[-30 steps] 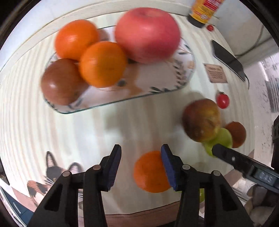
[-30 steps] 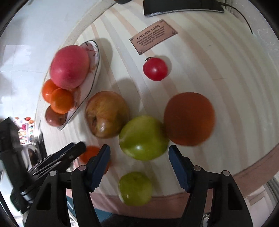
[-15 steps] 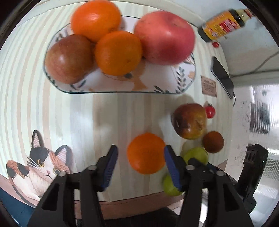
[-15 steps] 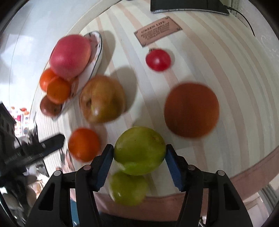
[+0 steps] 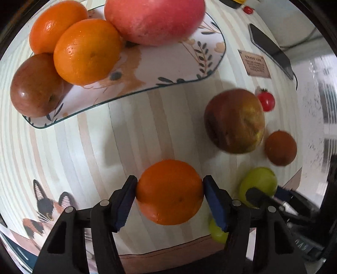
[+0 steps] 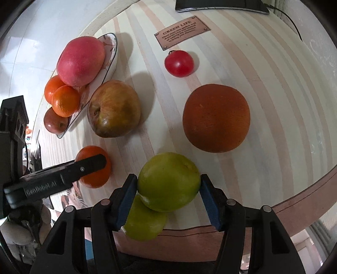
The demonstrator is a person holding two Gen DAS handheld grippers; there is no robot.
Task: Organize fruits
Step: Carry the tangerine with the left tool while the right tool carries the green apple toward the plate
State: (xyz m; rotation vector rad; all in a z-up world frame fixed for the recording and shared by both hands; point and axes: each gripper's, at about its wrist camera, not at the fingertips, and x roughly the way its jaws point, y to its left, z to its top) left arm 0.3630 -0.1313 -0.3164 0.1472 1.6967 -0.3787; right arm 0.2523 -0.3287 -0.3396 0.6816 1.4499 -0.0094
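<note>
Green fruit half-hidden behind apple

Left wrist view: you look steeply down along the fingers, close above the striped table, facing the plate.
Right wrist view: you look down from the table's near edge, plate off left.
Shared: mottled apple, tomato, plaque.

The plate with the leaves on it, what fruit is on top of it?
On the plate sit a big pink apple, two oranges and a dark red apple. The fruit covers much of the plate's picture, so anything beneath them is hidden.
</note>
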